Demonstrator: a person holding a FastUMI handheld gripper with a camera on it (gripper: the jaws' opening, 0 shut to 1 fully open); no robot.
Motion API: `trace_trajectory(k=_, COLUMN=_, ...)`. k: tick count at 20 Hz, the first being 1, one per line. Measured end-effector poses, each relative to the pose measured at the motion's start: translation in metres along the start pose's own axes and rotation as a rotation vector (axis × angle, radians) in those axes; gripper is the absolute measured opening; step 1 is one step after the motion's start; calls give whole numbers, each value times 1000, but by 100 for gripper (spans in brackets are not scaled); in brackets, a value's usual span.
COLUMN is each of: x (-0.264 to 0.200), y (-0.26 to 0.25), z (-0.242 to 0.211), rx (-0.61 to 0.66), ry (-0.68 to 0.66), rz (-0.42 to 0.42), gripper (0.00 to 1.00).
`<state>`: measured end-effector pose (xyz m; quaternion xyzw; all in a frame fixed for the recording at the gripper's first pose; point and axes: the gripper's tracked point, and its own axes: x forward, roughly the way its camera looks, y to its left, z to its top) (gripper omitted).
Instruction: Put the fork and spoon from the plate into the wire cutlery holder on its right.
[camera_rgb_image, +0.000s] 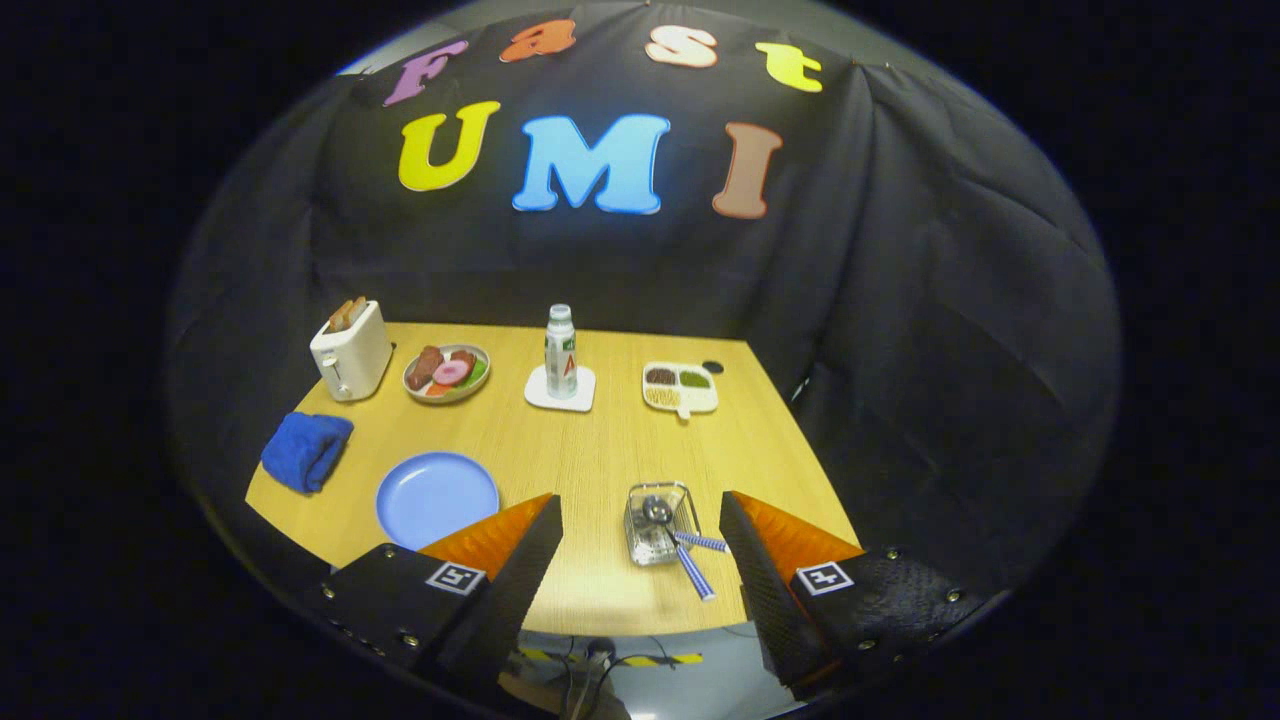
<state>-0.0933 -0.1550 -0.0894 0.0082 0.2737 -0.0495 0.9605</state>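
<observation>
Two striped handles (697, 560) stick out of the wire cutlery holder (660, 522), so both the fork and the spoon seem to sit in it already, while the blue plate (437, 497) to its left lies bare. Such cutlery is probably light, stiff and slick, best pinched across the handle. The gripper (640, 560) hangs above the table (600, 450) with its fingers wide apart, holding nothing.

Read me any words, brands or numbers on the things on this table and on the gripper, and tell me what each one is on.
Bottle label: print too small to read.
Gripper tags: square coded patterns, no words; jaws open, wire cutlery holder just ahead between them.
Toaster, blue plate: no text seen.
</observation>
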Motion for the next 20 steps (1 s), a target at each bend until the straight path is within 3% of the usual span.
trace_trajectory(k=3, x=11, y=28, z=25, rx=51, ry=-132, rz=49, gripper=97)
trace_trajectory(k=8, x=16, y=80, z=73, rx=22, ry=-395, rz=64, gripper=97)
trace_trajectory(k=13, x=21, y=158, z=88, rx=-104, ry=-403, rz=228, gripper=97)
trace_trajectory(k=16, x=15, y=194, z=101, rx=-98, ry=-450, rz=333, gripper=97)
trace_trajectory(k=20, x=2, y=212, z=101, rx=-55, ry=-495, rz=388, gripper=97)
